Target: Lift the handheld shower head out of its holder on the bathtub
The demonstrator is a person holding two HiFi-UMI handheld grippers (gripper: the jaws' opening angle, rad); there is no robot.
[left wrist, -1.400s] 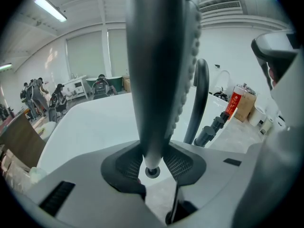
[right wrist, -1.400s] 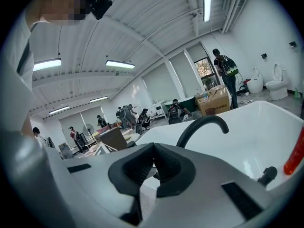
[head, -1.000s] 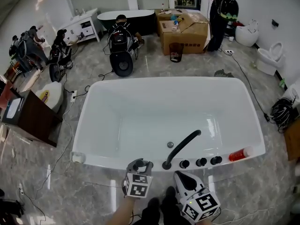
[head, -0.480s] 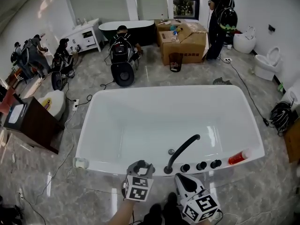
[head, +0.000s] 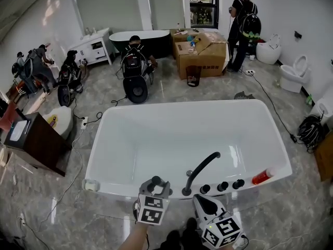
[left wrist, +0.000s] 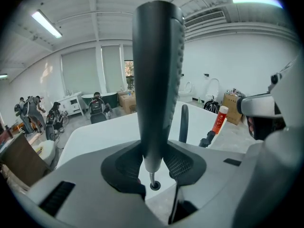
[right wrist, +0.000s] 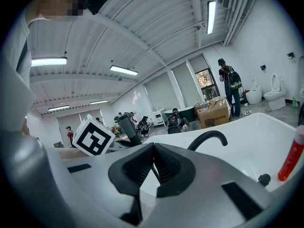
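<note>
A dark grey shower head (left wrist: 157, 75) stands upright between the jaws of my left gripper (left wrist: 154, 164), which is shut on its handle. Below the handle a thin metal stem runs down to a small dark ring (left wrist: 154, 185) on the white rim. In the head view the left gripper (head: 153, 183) holds the shower head (head: 156, 181) over the near rim of the white bathtub (head: 104, 139), left of the black spout (head: 201, 170). My right gripper (head: 204, 198) hovers beside it at the near rim, shut and empty (right wrist: 152, 167).
Three black knobs (head: 222, 186) sit on the rim right of the spout, then a red bottle (head: 262, 176). Beyond the tub are cardboard boxes (head: 203, 51), a dark tub, toilets (head: 294, 74) and several people. Cables lie on the marble floor.
My left gripper has risen with the shower head and stands higher above the near rim. The head view has tipped, so the tub lies lower in the picture. The right gripper rose slightly.
</note>
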